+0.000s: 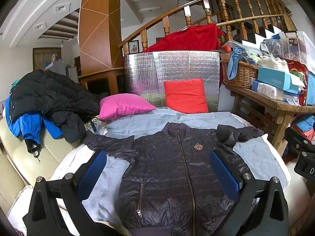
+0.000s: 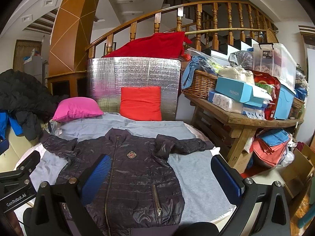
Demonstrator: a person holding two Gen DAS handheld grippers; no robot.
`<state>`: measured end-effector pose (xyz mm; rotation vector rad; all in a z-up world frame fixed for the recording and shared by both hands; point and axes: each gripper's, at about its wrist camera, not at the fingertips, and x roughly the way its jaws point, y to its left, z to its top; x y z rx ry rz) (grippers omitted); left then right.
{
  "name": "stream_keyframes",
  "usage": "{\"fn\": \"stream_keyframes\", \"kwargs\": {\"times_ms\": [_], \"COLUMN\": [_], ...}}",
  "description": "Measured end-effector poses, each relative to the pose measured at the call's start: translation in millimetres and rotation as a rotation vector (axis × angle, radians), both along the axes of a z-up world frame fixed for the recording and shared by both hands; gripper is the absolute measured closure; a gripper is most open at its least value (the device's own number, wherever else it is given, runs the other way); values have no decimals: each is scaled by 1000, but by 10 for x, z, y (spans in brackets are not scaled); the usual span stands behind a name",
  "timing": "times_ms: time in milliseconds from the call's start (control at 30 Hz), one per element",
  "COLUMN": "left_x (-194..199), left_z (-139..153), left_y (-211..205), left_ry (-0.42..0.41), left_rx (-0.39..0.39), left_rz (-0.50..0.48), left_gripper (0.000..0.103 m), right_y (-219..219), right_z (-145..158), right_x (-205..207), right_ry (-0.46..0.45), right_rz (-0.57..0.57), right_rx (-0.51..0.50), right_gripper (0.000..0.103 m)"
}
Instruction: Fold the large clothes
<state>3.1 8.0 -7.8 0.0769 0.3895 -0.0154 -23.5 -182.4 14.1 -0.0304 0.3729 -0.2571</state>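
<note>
Jacket spread flat on the bed

We are holding the left tongs (image 1: 157,174) and right tongs (image 2: 160,177) released above the dark jacket (image 1: 173,169) lying zipped, reaching the bed's near edge.

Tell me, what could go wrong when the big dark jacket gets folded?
1. The jacket looks puffy and shiny, so a fold might slide or spring back open.
2. One sleeve is already bunched near the shoulder; folding it that way could leave a lump.
3. The grey sheet under the jacket is loose. The open left hand-held gripper or right hand-held gripper might pinch it along with the jacket.
</note>
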Motion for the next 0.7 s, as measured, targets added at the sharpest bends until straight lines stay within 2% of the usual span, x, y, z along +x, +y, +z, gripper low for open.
{"fn": "stream_keyframes", "kwargs": {"times_ms": [700], "left_x": [19], "left_z": [-41], "left_y": [23], "left_ry": [20], "left_rx": [-2], "left_rz": [5], "left_gripper": [0], "right_y": [36], "right_z": [-71], "right_x": [48], "right_ry": [23], "right_rz": [9], "right_rx": [-5], "right_gripper": [0]}}
